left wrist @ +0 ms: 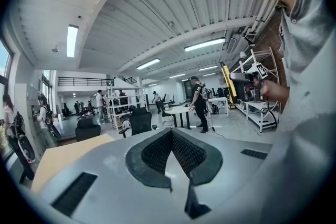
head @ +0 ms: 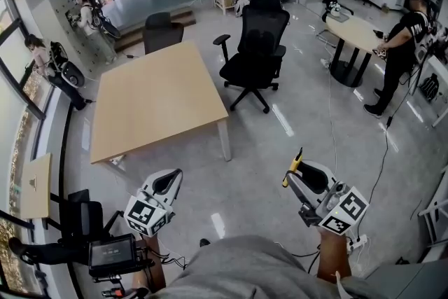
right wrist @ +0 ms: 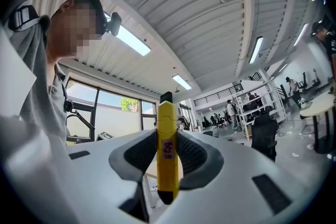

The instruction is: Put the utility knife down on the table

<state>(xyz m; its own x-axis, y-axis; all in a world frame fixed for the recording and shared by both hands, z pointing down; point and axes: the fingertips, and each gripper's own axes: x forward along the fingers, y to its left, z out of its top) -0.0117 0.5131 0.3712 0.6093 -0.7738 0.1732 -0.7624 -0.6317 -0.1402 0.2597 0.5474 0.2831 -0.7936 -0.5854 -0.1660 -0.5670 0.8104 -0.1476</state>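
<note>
Utility knife [right wrist: 167, 150], yellow with a dark tip, sits clamped between the pads of the right tongs [head: 299, 177]. The tongs are closed on its body, and its tip sticks out past them. The left tongs [left wrist: 171, 139] have their pads pressed together at the tips, with nothing between them. Both are held in the air over the grey floor [head: 269, 150], well short of the pale wooden table [head: 154, 105] ahead and to the left. A black office chair [head: 257, 45] stands near the table's far right corner.
</note>
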